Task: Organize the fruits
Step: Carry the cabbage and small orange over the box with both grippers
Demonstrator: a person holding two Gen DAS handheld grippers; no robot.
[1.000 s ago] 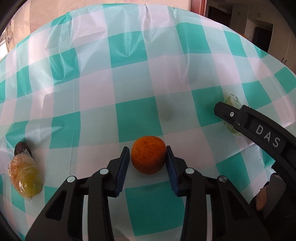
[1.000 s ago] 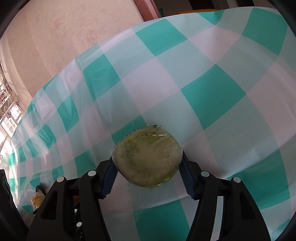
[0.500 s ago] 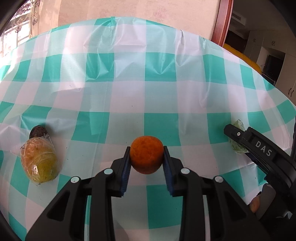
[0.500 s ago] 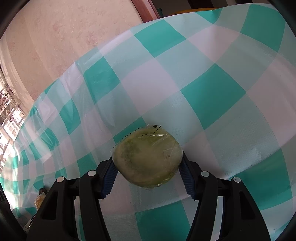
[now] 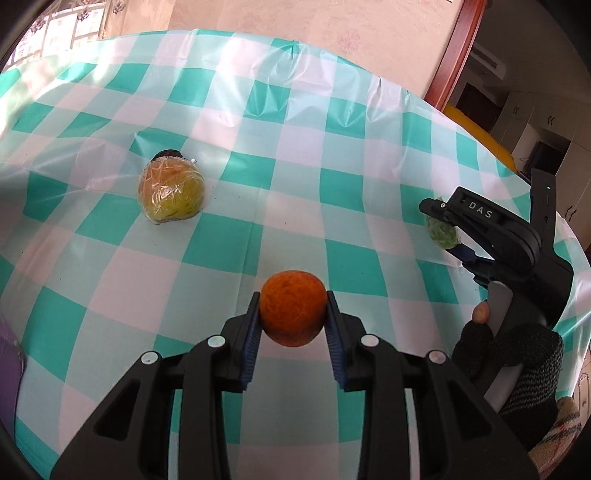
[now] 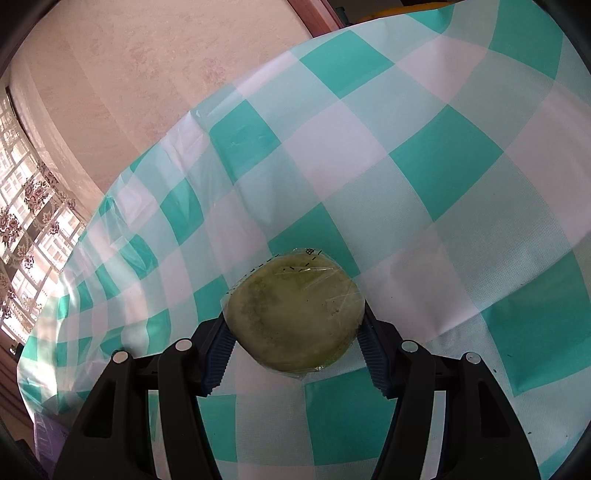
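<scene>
My left gripper is shut on an orange and holds it above the green-checked tablecloth. My right gripper is shut on a plastic-wrapped green fruit, also off the cloth; it also shows in the left wrist view, at the right, with the green fruit between its fingers. A wrapped yellow-orange fruit lies on the table at the left, with a dark round fruit just behind it.
A purple object sits at the left table edge. The table's far edge meets a pink wall; a wooden door frame and a yellow object stand at the right rear.
The left gripper has closed on the orange and lifted it, and the view has pulled back and up. The right gripper has risen slightly with the green fruit.
</scene>
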